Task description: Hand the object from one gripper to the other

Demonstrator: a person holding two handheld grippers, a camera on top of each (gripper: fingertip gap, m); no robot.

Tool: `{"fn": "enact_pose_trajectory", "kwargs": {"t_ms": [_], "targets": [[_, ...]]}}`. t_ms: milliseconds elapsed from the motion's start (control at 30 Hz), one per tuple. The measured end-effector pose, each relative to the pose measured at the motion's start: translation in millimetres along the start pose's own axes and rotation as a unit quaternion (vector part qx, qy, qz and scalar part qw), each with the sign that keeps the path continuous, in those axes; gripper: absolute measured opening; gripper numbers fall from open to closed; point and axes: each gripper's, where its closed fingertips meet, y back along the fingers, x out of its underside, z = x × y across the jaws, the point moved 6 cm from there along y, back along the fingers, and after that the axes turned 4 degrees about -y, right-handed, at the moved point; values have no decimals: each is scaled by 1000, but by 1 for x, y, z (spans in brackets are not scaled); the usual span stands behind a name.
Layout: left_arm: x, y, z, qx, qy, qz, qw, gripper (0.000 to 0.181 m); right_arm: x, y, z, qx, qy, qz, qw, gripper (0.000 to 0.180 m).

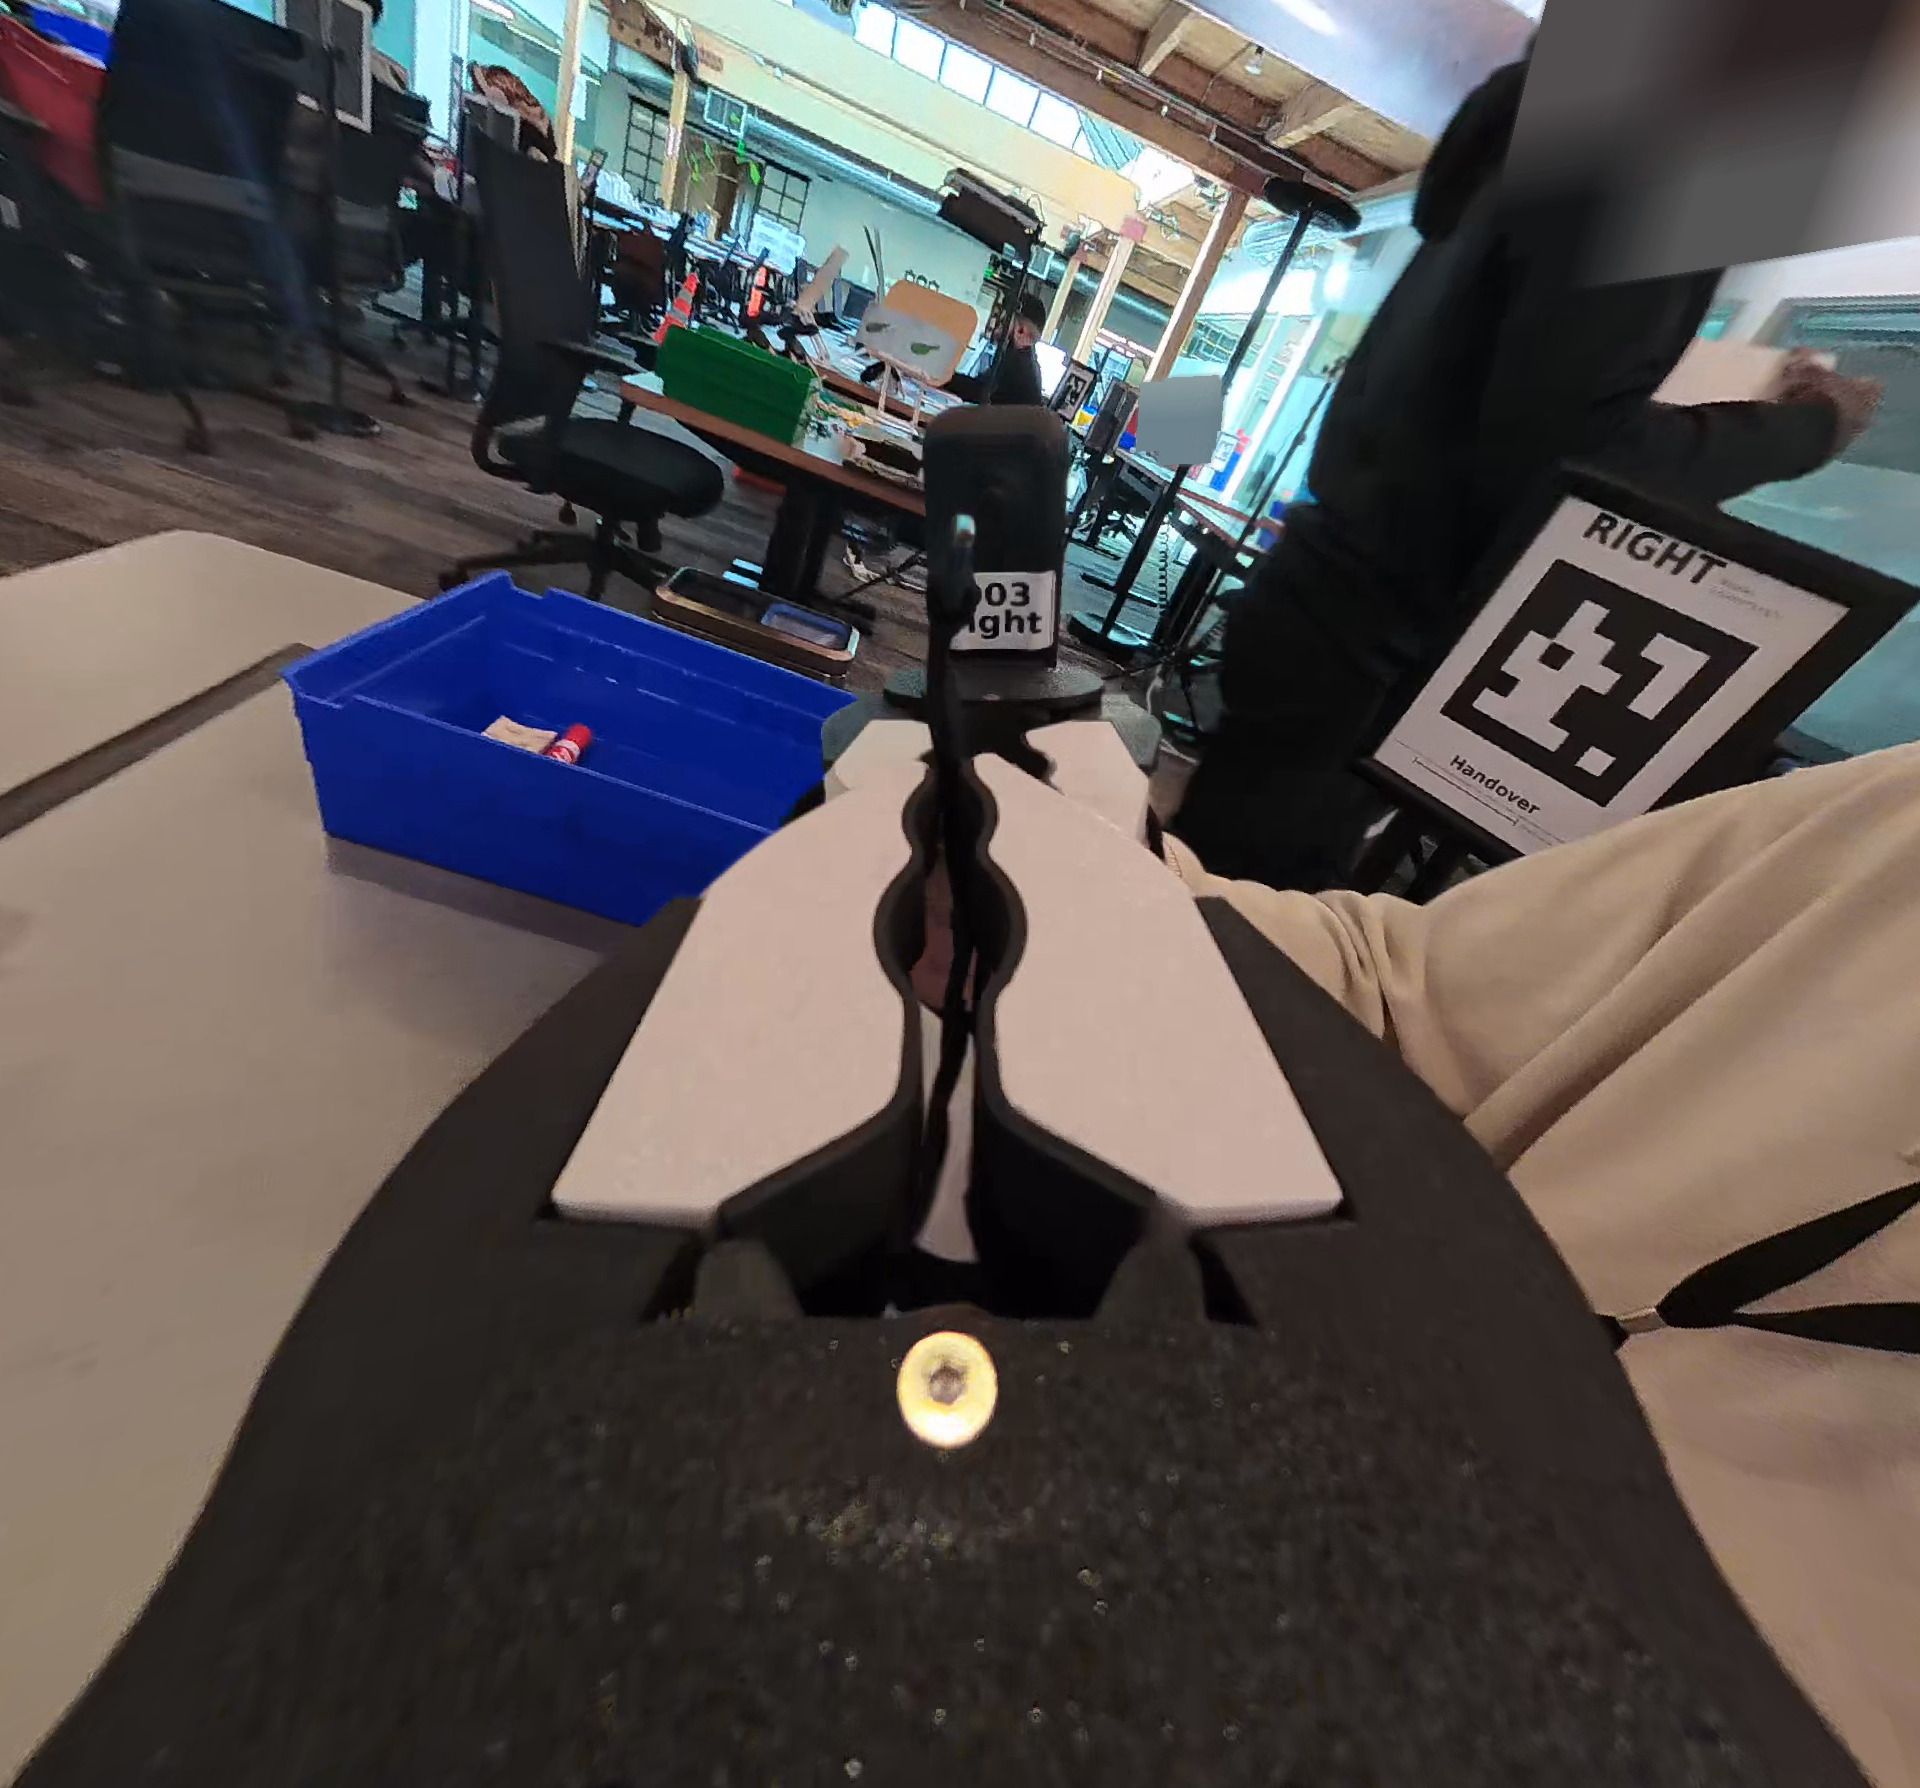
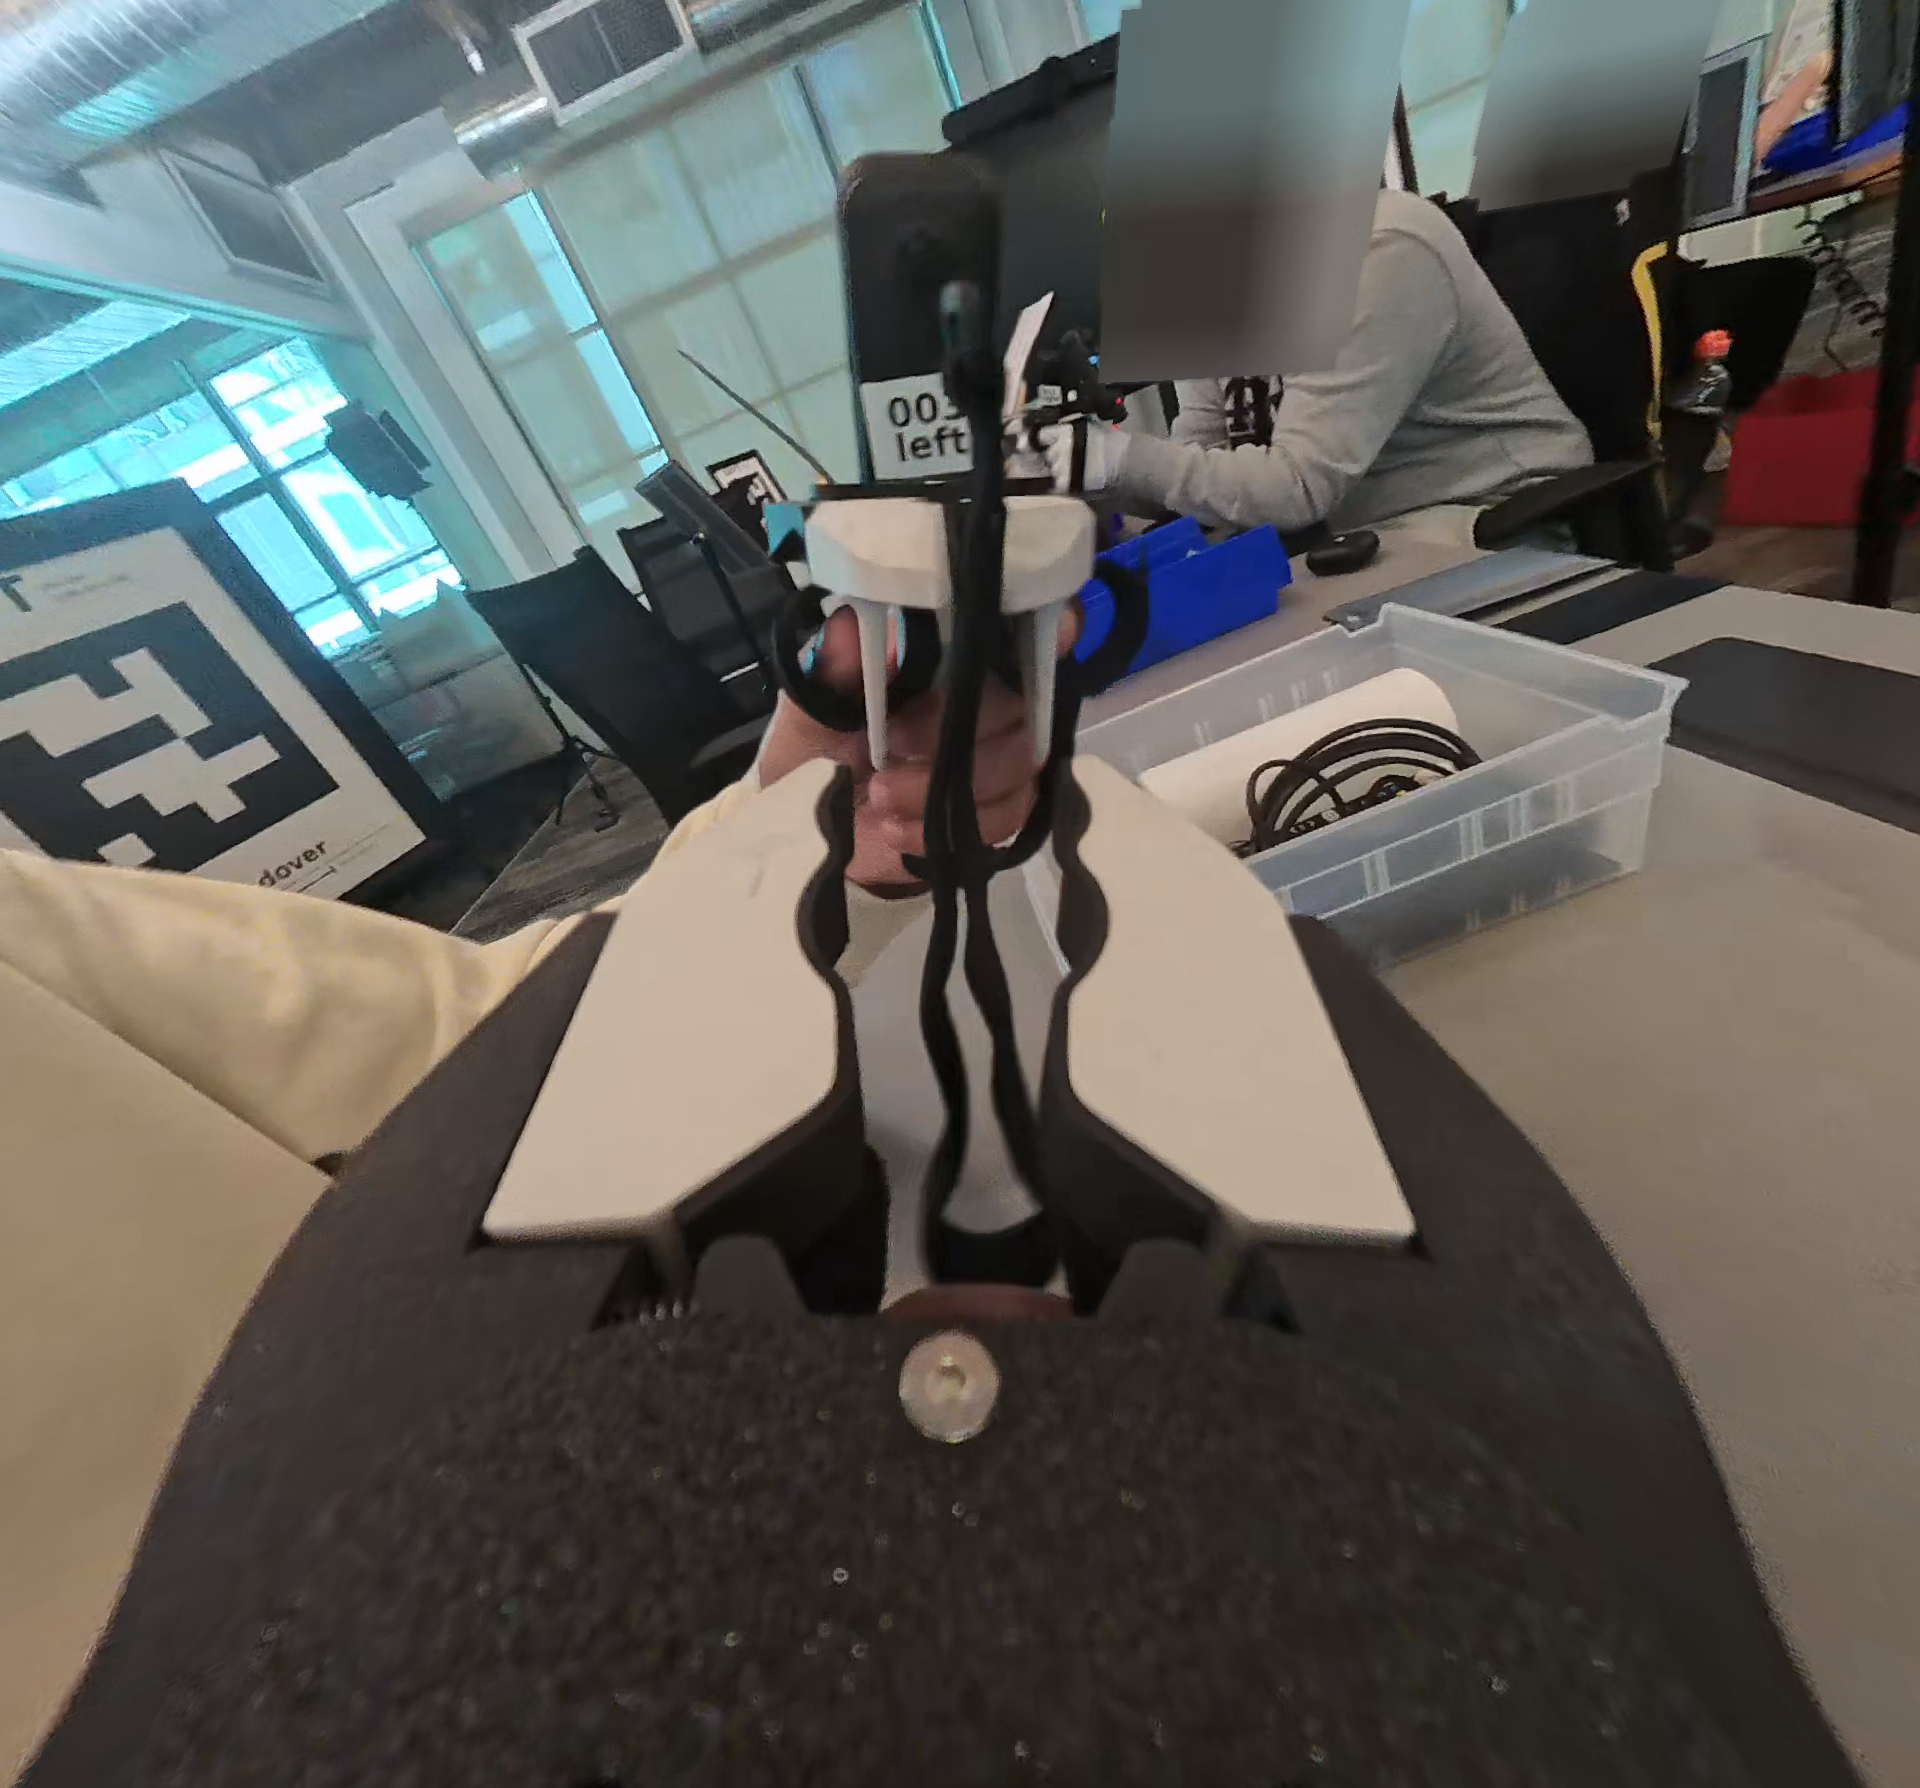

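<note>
A thin black cable (image 1: 948,678) runs up between my two grippers, which face each other above the table. My left gripper (image 1: 948,803) is shut on the cable, its white fingers pinched close around it. In the right wrist view, the cable (image 2: 961,959) hangs as two strands in the gap of my right gripper (image 2: 956,793), whose fingers stand apart and do not press on it. The left gripper (image 2: 961,699) shows just beyond, held by a hand. The right gripper (image 1: 982,741) shows past the left fingertips, fingers apart.
A blue bin (image 1: 416,782) holding a small red-capped item sits on the grey table (image 1: 156,1063) to the left. A clear plastic bin (image 2: 1558,803) with coiled cables and a white roll sits to the right. Black-and-white marker boards (image 1: 1600,678) stand behind. A cream sleeve (image 1: 1558,1011) is close. My left and right fingertips are right by each other.
</note>
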Motion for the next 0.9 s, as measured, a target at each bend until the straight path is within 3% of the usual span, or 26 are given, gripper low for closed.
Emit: {"fn": "enact_pose_trajectory", "kwargs": {"t_ms": [67,100,267,367,467,567,667,767,900], "targets": [[5,-10,2,7,13,3,1000,2,6,-2,-1,8,16,28,999,31],[8,-14,3,10,18,6,1000,2,9,-1,-2,20,31,42,998,7],[12,-21,4,4,16,19,1000,4,11,9,-8,31,14,51,998,5],[14,-19,6,-25,-7,42,999,27,9,16,-10,34,12,44,998,5],[19,-19,6,-43,-31,73,996,37,3,25,-10,35,12,30,999,5],[31,-23,2,-34,-28,110,993,49,-9,36,-7,13,7,-39,999,5],[51,-26,-7,-25,-21,108,994,59,-21,52,-10,-3,-43,-177,983,5],[75,-24,-8,-73,-23,27,997,65,-19,67,-16,-38,-97,-300,948,5],[95,-16,-1,-101,26,-116,988,70,-9,71,-22,-57,-132,-367,919,5]]}}
